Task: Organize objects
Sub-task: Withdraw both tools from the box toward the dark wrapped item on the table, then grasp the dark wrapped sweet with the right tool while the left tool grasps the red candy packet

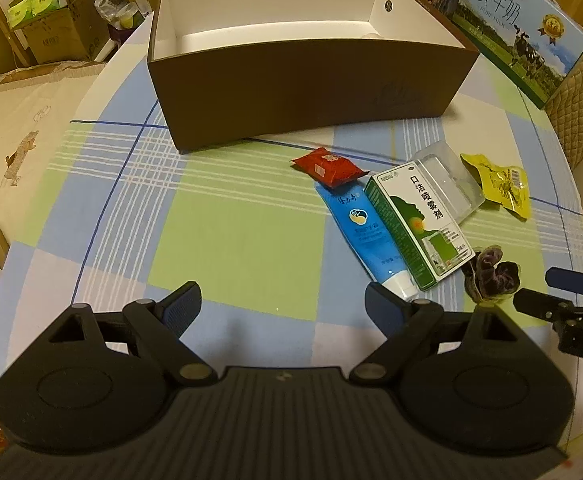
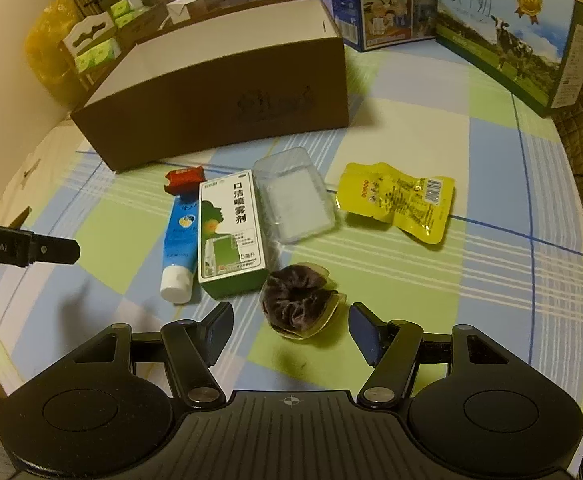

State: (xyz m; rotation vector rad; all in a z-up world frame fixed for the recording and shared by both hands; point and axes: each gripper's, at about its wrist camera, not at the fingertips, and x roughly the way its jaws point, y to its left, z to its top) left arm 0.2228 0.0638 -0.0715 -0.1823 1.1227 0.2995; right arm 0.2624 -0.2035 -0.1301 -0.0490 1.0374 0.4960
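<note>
From the left wrist, the left gripper hangs wide and empty over the counter, the brown box beyond. From the right wrist, the right gripper gapes, empty, just before the purple scrunchie.

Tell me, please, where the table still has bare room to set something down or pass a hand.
Bare cloth lies in front of the brown box, left of the blue tube, and again right of the yellow packet, before the milk carton. It is crowded where the red packet, tube, green-and-white box, clear case and dark scrunchie bunch together.
</note>
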